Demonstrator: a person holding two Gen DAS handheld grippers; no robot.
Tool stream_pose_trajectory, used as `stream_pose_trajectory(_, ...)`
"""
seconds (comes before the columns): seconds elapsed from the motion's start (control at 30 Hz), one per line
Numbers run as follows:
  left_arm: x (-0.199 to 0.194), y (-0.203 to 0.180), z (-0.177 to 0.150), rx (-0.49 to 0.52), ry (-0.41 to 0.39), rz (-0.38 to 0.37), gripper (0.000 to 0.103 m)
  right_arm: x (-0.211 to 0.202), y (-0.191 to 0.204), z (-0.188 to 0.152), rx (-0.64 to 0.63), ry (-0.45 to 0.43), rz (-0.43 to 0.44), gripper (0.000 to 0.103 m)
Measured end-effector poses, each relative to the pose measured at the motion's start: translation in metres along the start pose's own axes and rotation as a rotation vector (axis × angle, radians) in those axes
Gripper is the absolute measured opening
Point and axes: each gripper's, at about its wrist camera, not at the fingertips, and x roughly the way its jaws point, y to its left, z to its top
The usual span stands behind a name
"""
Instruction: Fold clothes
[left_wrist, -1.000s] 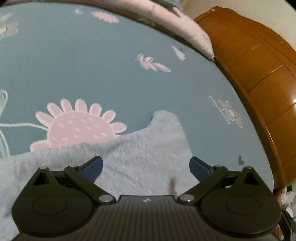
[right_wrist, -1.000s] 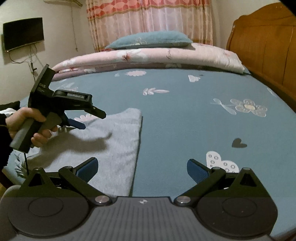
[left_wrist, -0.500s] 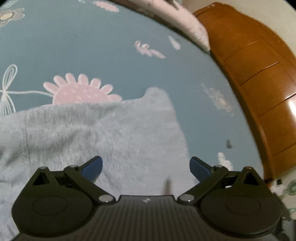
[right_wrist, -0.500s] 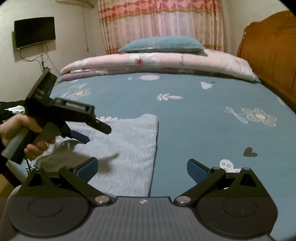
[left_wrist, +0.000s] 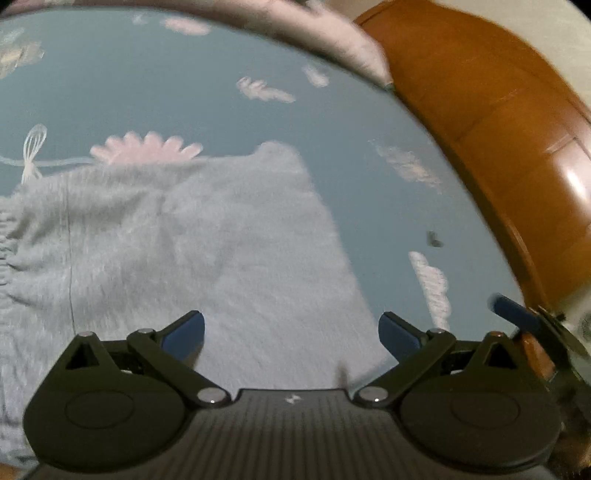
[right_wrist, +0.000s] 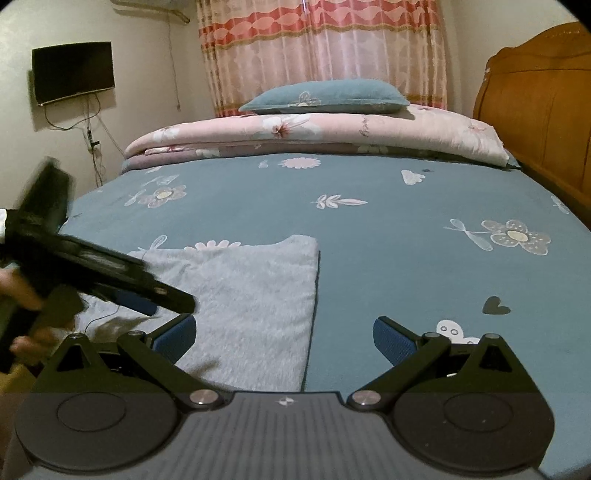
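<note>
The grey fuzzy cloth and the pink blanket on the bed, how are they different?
The grey fuzzy cloth is plain, while the pink blanket has flowers printed on it. The grey fuzzy cloth lies flat and thin at the near end of the bed sheet; the pink blanket is folded into a thick stack at the far end, with a blue pillow on top. Both rest on the same bed.
</note>
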Motion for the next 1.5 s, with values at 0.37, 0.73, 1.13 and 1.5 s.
stream_pose_trajectory(0.37, -0.021, 0.012, -0.01, -0.077, 0.036, -0.01, 0.099, -0.003, -0.002, -0.001, 0.026, -0.002, 0.015, 0.103)
stream_pose_trajectory(0.73, -0.174, 0.056, 0.068, -0.021, -0.198, 0.207, 0.098, -0.002, -0.006, -0.003, 0.073, -0.014, 0.038, 0.103)
stream_pose_trajectory(1.13, -0.1, 0.208, -0.033, -0.495, -0.139, -0.048, 0.071, 0.013, 0.008, -0.002, 0.037, 0.045, 0.038, 0.103)
stream_pose_trajectory(1.5, -0.055, 0.239, -0.039, -0.538, -0.11, -0.205, 0.079, 0.034, 0.026, 0.004, -0.039, 0.1, 0.002, 0.103)
